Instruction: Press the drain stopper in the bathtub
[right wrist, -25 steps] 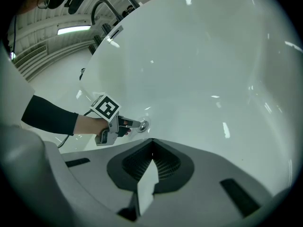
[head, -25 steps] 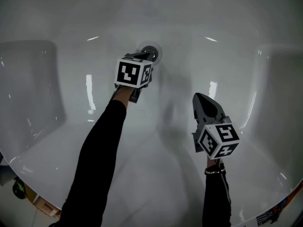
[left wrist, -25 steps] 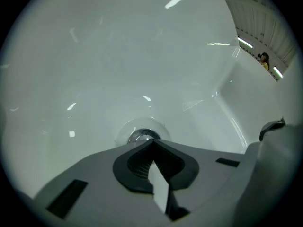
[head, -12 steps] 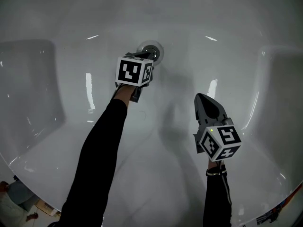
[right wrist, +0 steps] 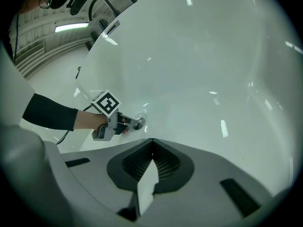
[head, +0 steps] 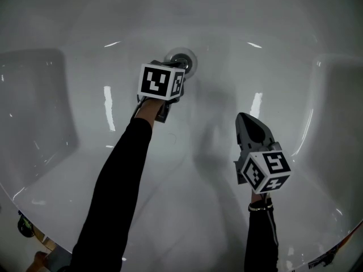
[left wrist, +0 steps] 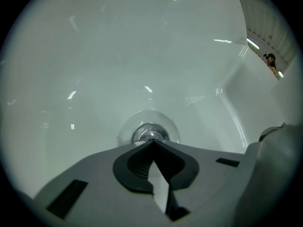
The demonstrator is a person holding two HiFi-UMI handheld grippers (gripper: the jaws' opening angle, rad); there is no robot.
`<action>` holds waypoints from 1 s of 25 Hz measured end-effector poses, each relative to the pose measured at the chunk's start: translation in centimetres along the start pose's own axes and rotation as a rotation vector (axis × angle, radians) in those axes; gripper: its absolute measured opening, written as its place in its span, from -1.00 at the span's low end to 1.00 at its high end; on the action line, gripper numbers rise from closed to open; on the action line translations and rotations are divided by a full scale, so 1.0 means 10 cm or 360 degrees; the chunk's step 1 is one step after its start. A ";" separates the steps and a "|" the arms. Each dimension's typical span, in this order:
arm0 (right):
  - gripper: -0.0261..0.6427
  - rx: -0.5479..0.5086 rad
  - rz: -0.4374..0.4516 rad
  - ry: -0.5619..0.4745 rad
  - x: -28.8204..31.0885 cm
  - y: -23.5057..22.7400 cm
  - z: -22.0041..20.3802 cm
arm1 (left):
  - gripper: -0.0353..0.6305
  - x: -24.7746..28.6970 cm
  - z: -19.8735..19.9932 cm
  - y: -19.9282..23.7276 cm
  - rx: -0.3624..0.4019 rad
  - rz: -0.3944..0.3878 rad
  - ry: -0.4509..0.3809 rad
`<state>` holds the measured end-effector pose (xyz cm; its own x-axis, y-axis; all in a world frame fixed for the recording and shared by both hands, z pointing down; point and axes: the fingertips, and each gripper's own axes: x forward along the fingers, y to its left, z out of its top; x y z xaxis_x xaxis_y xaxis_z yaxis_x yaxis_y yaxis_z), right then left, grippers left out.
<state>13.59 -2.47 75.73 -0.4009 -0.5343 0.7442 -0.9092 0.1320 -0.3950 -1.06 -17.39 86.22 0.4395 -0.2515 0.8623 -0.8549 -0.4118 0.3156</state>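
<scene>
- The white tub (head: 51,169) fills the head view. Glare streaks are seen on its glossy floor on both sides of the stopper (head: 182,59).
- A black left sleeve (head: 113,191) is stretched from the lower edge up toward the stopper. A black right sleeve (head: 261,239) is seen well off to the stopper's lower right.
- The left gripper (head: 177,67) is held at the stopper, on its near side. In its own view, the left gripper (left wrist: 152,142) is seen with its jaws brought together at the tips and nothing caught between them. The tips are laid over the near rim of the stopper (left wrist: 149,133). Whether metal is actually touched cannot be told.
- The right gripper (head: 243,118) is held well apart from the stopper, to its lower right, above bare tub floor. In its own view, the right gripper (right wrist: 152,140) is likewise seen with its jaws closed tip to tip and empty.
- The left cube (head: 161,82) sits just below the stopper. The right cube (head: 265,171) sits far to the stopper's lower right.
- The left hand (right wrist: 88,121) is seen wrapped round the left gripper's handle, on the side away from the stopper.
- The stopper, a round chrome cap in a shallow dished ring, lies at the far middle of the tub floor. In the right gripper view the stopper (right wrist: 140,122) is seen at the left gripper's tip.
</scene>
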 end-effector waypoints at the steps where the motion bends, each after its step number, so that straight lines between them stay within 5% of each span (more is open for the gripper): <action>1: -0.92 -0.0005 0.0003 -0.0001 0.01 0.00 -0.01 | -0.88 0.01 0.00 0.00 -0.0006 -0.0008 0.0016; 21: -0.92 -0.0061 -0.0010 -0.0001 -0.05 0.10 0.22 | -0.89 -0.13 0.05 -0.07 0.0088 0.0092 0.0024; 25: -0.92 -0.0080 -0.0020 -0.0020 -0.09 0.10 0.30 | -0.89 -0.22 0.16 -0.13 0.0161 0.0090 -0.0097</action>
<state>13.42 -4.35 73.04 -0.3885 -0.5467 0.7417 -0.9187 0.1671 -0.3580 -0.49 -17.70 83.24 0.4098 -0.3285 0.8510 -0.8480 -0.4809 0.2228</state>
